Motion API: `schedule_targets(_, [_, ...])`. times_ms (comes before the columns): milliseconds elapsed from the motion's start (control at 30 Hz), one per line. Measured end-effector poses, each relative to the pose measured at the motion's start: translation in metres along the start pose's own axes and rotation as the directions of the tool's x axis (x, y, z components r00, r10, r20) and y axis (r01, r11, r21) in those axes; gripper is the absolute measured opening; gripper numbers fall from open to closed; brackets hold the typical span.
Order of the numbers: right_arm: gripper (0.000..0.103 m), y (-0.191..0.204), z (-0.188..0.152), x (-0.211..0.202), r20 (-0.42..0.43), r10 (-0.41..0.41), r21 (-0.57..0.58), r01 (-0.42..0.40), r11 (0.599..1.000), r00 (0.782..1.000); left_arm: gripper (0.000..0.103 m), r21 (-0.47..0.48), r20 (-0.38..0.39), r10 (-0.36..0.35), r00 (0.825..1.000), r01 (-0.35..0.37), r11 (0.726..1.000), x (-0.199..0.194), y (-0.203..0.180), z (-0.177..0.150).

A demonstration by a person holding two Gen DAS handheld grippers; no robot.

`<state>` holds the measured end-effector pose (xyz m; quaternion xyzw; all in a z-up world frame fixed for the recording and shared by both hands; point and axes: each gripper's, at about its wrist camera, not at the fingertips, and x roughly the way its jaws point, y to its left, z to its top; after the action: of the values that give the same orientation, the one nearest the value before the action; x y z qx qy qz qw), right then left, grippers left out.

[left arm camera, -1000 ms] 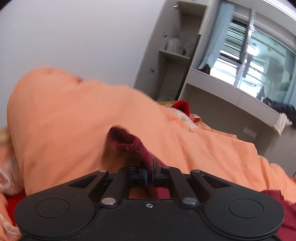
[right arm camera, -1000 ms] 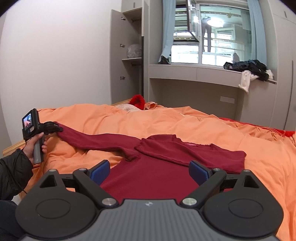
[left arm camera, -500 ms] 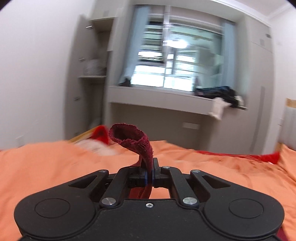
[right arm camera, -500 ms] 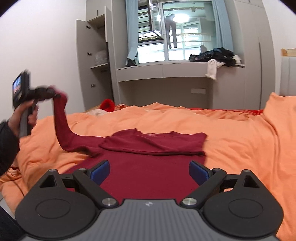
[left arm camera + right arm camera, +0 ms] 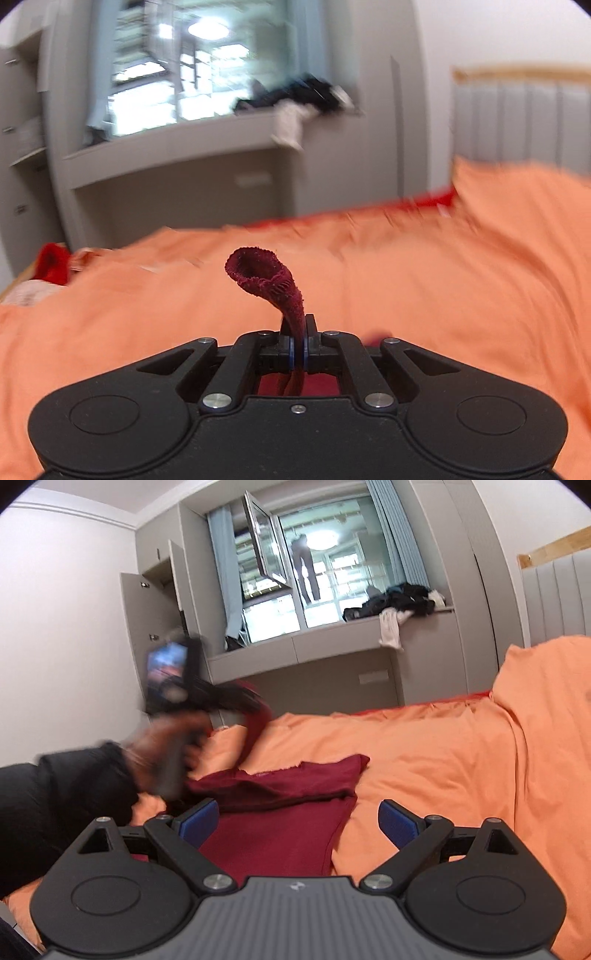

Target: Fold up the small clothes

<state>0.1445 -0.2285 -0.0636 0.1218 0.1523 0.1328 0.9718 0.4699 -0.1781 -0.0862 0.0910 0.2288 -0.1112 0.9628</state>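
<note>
Left gripper [image 5: 298, 349] jaws clenched on sleeve cuff [image 5: 260, 273] of maroon top [image 5: 273, 834] lying on orange bed [image 5: 461, 760]; right gripper [image 5: 298, 821] jaws released above it; best lay sleeve flat across chest, smoothing before letting go.

One sweater [image 5: 280, 834], two grippers, one duvet [image 5: 443, 760]

On the duvet: one dark red sweater, one sleeve [image 5: 273, 284] lifted; one clothes pile [image 5: 399, 600] on the sill beyond; left gripper [image 5: 298, 350], right gripper [image 5: 297, 821]
</note>
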Motion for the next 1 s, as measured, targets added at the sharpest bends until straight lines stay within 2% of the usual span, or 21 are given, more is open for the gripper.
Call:
schedule_targets(133, [0.097, -0.009, -0.004, -0.001, 0.009, 0.015, 0.039, -0.016, 0.999, 1.0, 0.004, 0.116, -0.106, -0.017, 0.994, 0.029, 0.993, 0.035, -0.037, -0.038])
schedule_targets(233, [0.097, -0.016, -0.005, -0.001, 0.018, 0.008, 0.056, -0.009, 0.998, 1.0, 0.004, 0.149, -0.159, -0.013, 0.987, 0.037, 0.988, 0.047, -0.049, -0.057])
schedule_targets(267, [0.097, -0.017, -0.006, -0.002, 0.023, 0.003, 0.062, -0.004, 0.998, 1.0, 0.011, 0.145, -0.179, -0.014, 0.984, 0.041, 0.989, 0.05, -0.05, -0.06])
schedule_targets(333, [0.097, -0.021, -0.007, -0.002, 0.03, 0.001, 0.078, -0.004, 0.997, 1.0, 0.033, 0.126, -0.216, -0.017, 0.976, 0.045, 0.991, 0.056, -0.045, -0.064])
schedule_targets(400, [0.097, -0.024, -0.008, 0.0, 0.029, 0.003, 0.089, -0.006, 0.996, 1.0, 0.083, 0.124, -0.184, 0.009, 0.983, 0.014, 0.992, 0.052, -0.04, -0.062])
schedule_targets(433, [0.097, -0.024, -0.009, 0.001, 0.025, 0.0, 0.091, -0.002, 0.996, 1.0, 0.09, 0.118, -0.158, 0.02, 0.987, -0.002, 0.993, 0.046, -0.037, -0.06])
schedule_targets(467, [0.097, -0.025, -0.01, 0.002, 0.021, -0.005, 0.093, 0.003, 0.996, 1.0, 0.093, 0.095, -0.131, 0.01, 0.991, 0.003, 0.995, 0.04, -0.027, -0.049])
schedule_targets(567, [0.097, -0.027, -0.012, 0.006, 0.001, -0.021, 0.107, 0.021, 0.994, 1.0, 0.093, 0.001, -0.096, -0.063, 0.993, 0.064, 0.998, 0.018, -0.01, -0.03])
schedule_targets(667, [0.097, -0.03, -0.014, 0.011, -0.02, -0.067, 0.103, 0.069, 0.992, 0.998, 0.094, 0.01, -0.046, -0.06, 0.997, 0.061, 0.998, -0.018, 0.006, -0.018])
schedule_targets(767, [0.097, -0.031, -0.016, 0.013, -0.029, -0.097, 0.087, 0.099, 0.991, 0.995, 0.102, 0.06, -0.002, -0.01, 1.0, 0.01, 0.998, -0.073, 0.027, -0.017])
schedule_targets(900, [0.097, -0.028, -0.021, 0.017, -0.058, -0.091, 0.074, 0.095, 0.993, 0.994, 0.102, 0.084, -0.025, 0.047, 0.999, -0.045, 0.995, -0.145, 0.062, -0.041])
schedule_targets(1000, [0.097, -0.023, -0.025, 0.015, -0.083, -0.094, 0.061, 0.099, 0.993, 0.992, 0.102, 0.097, -0.072, 0.088, 0.994, -0.081, 0.992, -0.195, 0.086, -0.08])
